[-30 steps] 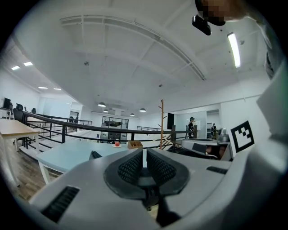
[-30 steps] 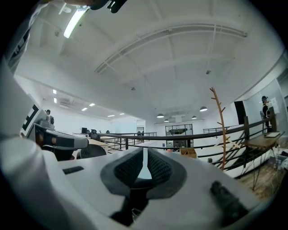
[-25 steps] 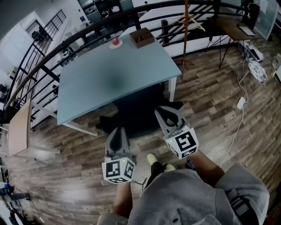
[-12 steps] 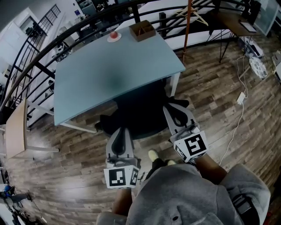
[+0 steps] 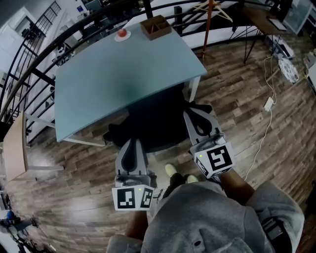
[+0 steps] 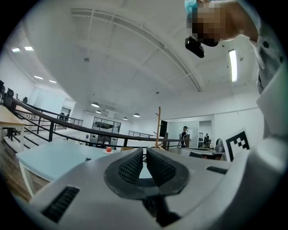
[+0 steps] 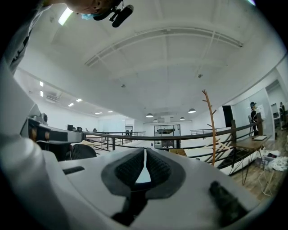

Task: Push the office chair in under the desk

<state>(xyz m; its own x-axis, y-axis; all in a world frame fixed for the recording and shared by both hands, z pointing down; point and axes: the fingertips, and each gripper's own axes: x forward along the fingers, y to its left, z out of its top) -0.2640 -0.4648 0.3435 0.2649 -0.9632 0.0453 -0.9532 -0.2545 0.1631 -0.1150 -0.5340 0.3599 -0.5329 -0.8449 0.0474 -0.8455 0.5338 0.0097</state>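
Observation:
The black office chair (image 5: 150, 129) stands half under the pale blue desk (image 5: 123, 74), with its near part sticking out towards me. My left gripper (image 5: 130, 144) is shut and empty, its tips at the chair's near left edge. My right gripper (image 5: 196, 114) is also shut and empty, its tips by the chair's right armrest (image 5: 201, 106). Whether either one presses on the chair is hidden. In the left gripper view the left gripper (image 6: 145, 151) points level over the desk top (image 6: 54, 157). The right gripper (image 7: 144, 151) points level towards a railing in the right gripper view.
A red object on a small plate (image 5: 121, 34) and a wooden box (image 5: 155, 27) sit at the desk's far edge. A black railing (image 5: 59, 44) runs behind it. A wooden side table (image 5: 15, 148) is at left, a coat stand (image 5: 210, 15) and a floor cable (image 5: 266, 128) at right.
Both grippers have moved forward towards the desk, and the chair sits slightly further under it. The desk has drawn nearer in the head view.

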